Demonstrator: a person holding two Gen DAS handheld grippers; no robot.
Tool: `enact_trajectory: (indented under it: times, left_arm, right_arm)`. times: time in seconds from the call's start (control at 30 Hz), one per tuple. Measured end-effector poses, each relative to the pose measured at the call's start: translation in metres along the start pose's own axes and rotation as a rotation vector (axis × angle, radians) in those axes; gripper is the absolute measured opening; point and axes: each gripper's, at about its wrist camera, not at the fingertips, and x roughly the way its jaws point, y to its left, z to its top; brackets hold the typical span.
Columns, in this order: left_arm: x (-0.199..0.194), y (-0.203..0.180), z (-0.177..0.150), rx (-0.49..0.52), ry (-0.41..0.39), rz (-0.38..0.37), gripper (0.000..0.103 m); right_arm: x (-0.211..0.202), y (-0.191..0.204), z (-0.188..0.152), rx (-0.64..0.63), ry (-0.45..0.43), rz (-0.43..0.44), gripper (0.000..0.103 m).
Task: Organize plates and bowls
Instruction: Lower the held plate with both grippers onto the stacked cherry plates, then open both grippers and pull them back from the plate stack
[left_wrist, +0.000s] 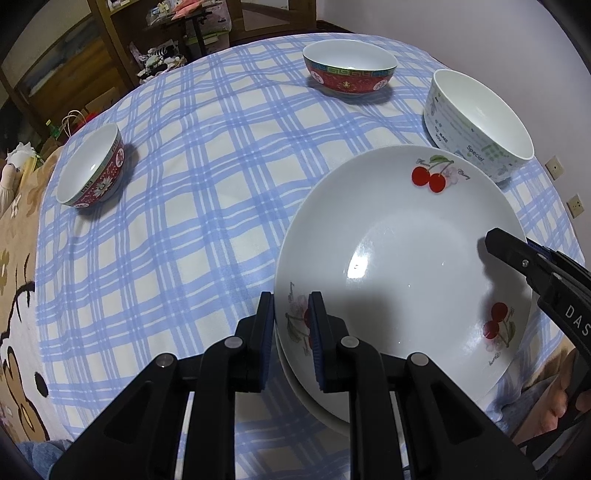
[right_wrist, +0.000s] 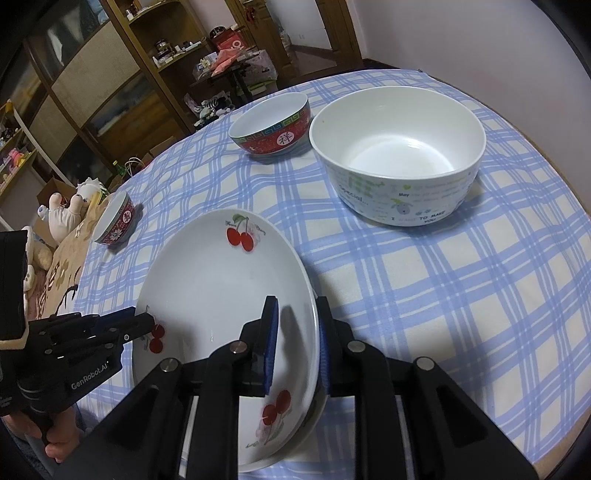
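Two grippers pinch opposite rims of the white cherry-printed ceramic plate (left_wrist: 402, 266), likely to steady it level.

Left wrist view: left gripper (left_wrist: 291, 339) clamps its near rim above the blue-checked tablecloth (left_wrist: 192, 206); bowls stand empty.
Right wrist view: right gripper (right_wrist: 295, 347) clamps the other rim; the white lettered bowl (right_wrist: 397, 155) holds nothing.

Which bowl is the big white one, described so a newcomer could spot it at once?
Start at the table with the blue checked cloth. Beyond the cherry plate that both grippers hold at its rim, look to the far right side. There stands the white bowl, beside a red bowl: it alone is straight-walled and white with printed words, and it is larger than either red-patterned bowl.
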Motion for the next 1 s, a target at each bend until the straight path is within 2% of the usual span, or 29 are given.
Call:
enact_trajectory:
  times: [0.43,0.83,0.9,0.97,1.0]
  left_arm:
    - [-0.004,0.005,-0.005,0.0,-0.004,0.024,0.018]
    - [-0.037,0.016,-0.005,-0.04,-0.081,0.007,0.02]
    - [-0.043,0.017,-0.005,-0.045,-0.097,0.001,0.022]
    - [-0.051,0.018,-0.003,-0.05,-0.115,-0.004,0.025]
    - [-0.056,0.019,-0.002,-0.05,-0.129,-0.005,0.028]
  right_arm:
    - [-0.003,0.0,0.0,-0.009,-0.006,-0.033,0.022]
    - [-0.034,0.006,-0.001,-0.02,-0.076,0.002,0.024]
    - [-0.041,0.004,0.0,-0.02,-0.094,0.0,0.033]
    - [-0.05,0.003,0.002,-0.023,-0.126,-0.005,0.054]
    - [-0.055,0.003,0.002,-0.025,-0.142,-0.007,0.056]
